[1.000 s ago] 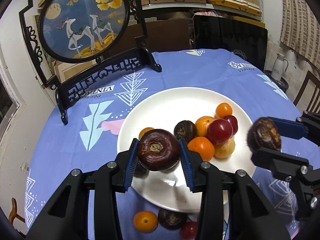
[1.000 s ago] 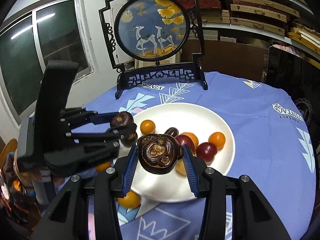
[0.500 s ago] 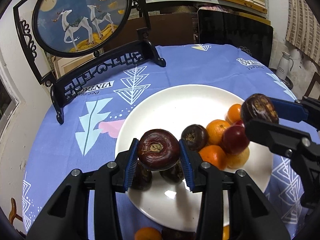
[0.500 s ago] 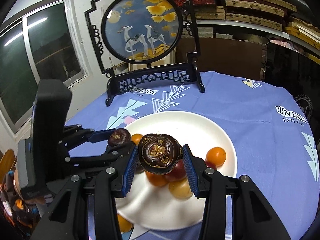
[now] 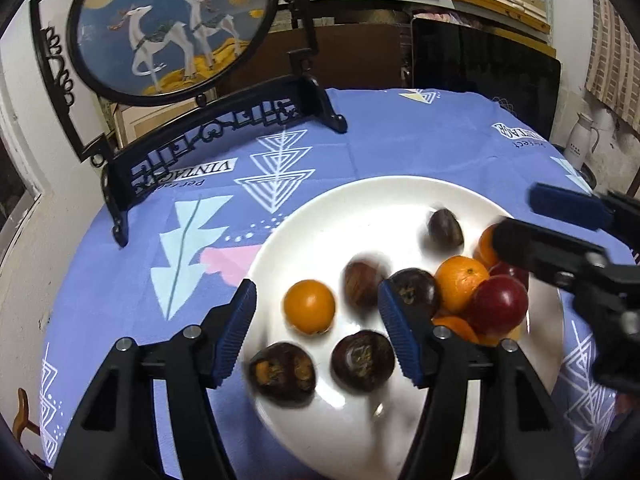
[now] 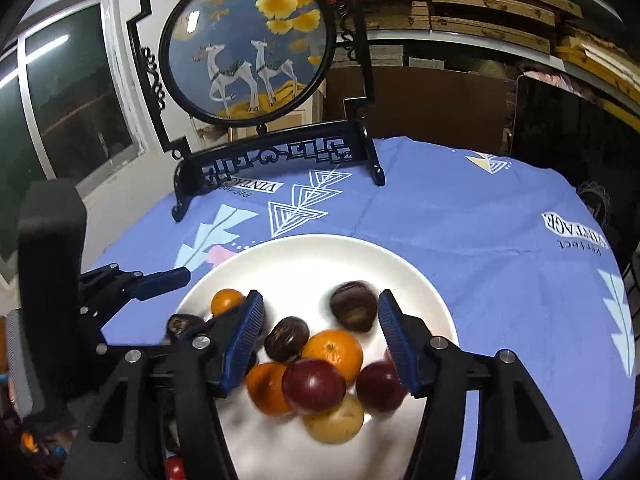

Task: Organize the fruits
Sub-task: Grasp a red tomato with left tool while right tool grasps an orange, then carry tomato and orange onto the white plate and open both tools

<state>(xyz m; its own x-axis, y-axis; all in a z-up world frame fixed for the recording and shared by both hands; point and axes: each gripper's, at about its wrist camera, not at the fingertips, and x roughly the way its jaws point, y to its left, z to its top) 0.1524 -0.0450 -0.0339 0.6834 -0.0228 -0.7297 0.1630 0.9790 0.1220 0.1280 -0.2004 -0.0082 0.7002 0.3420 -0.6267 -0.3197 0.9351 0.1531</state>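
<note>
A white plate (image 5: pixel 360 200) (image 6: pixel 304 256) on the blue cloth holds oranges, red fruits, a yellow one and several dark brown round fruits. My left gripper (image 5: pixel 318 336) hangs over the plate's near left side. Its jaws are opening, with no pad pressing on anything; an orange (image 5: pixel 309 306) and a blurred brown fruit (image 5: pixel 362 284) lie below the gap. My right gripper (image 6: pixel 320 340) is over the fruit pile, jaws opening too, pads free. A blurred dark fruit (image 6: pixel 354 306) lies on the plate by its right finger. Each gripper shows in the other's view: right gripper (image 5: pixel 516 218), left gripper (image 6: pixel 192 300).
A round deer picture on a black carved stand (image 5: pixel 224 128) (image 6: pixel 280 152) stands on the cloth behind the plate. Beyond the table are shelves, a dark panel (image 5: pixel 480 76), a white jug (image 5: pixel 580 140) and a window (image 6: pixel 60 92). A small red fruit (image 6: pixel 174 468) lies off the plate.
Both grippers were shut on dark brown fruits; both have opened and the fruits now lie on the plate, still blurred. Both grippers moved forward over the plate.
</note>
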